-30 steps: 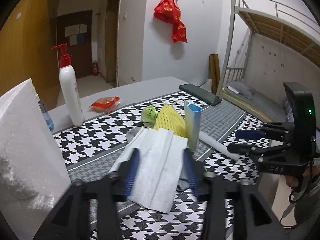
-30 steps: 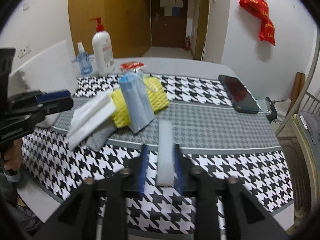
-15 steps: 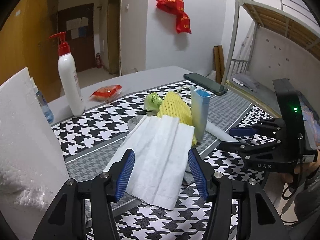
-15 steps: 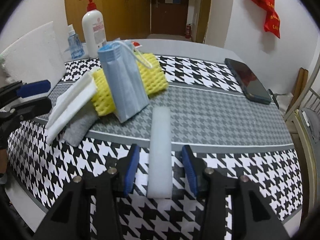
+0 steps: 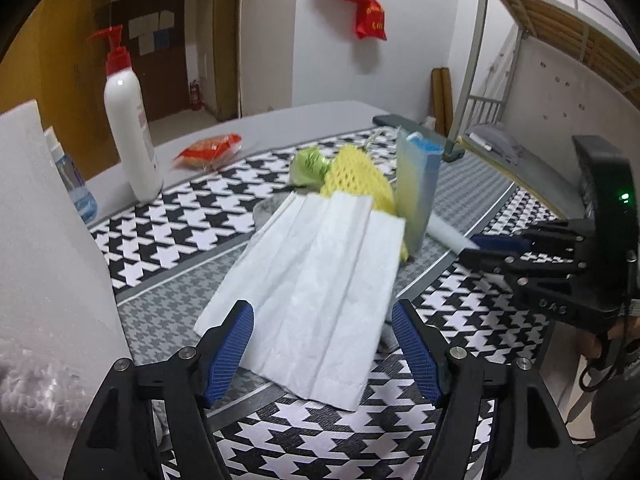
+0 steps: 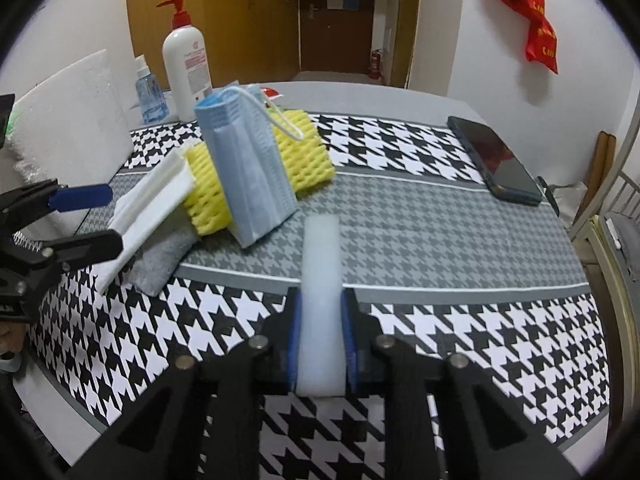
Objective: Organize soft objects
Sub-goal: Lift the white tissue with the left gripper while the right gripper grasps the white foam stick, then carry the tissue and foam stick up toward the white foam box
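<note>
A pile of soft things lies on the houndstooth tablecloth (image 6: 460, 340): a folded white tissue (image 5: 316, 280), a yellow foam net (image 6: 296, 160), a stack of blue face masks (image 6: 248, 172) leaning on it, and a grey cloth (image 6: 160, 256) underneath. My left gripper (image 5: 324, 344) is open, its jaws on either side of the tissue's near end. My right gripper (image 6: 322, 336) is shut on a white foam strip (image 6: 320, 272) that points toward the pile. The right gripper also shows in the left wrist view (image 5: 496, 248).
A white pump bottle (image 6: 186, 64) and a small blue bottle (image 6: 150, 96) stand at the back left. A white foam board (image 5: 44, 248) stands at the left. A dark phone (image 6: 496, 160) lies back right. A red snack packet (image 5: 208, 150) lies near the pump bottle.
My right gripper opened around the foam strip, then shut on it again. My left gripper opened wide around the tissue and drew back a little.
</note>
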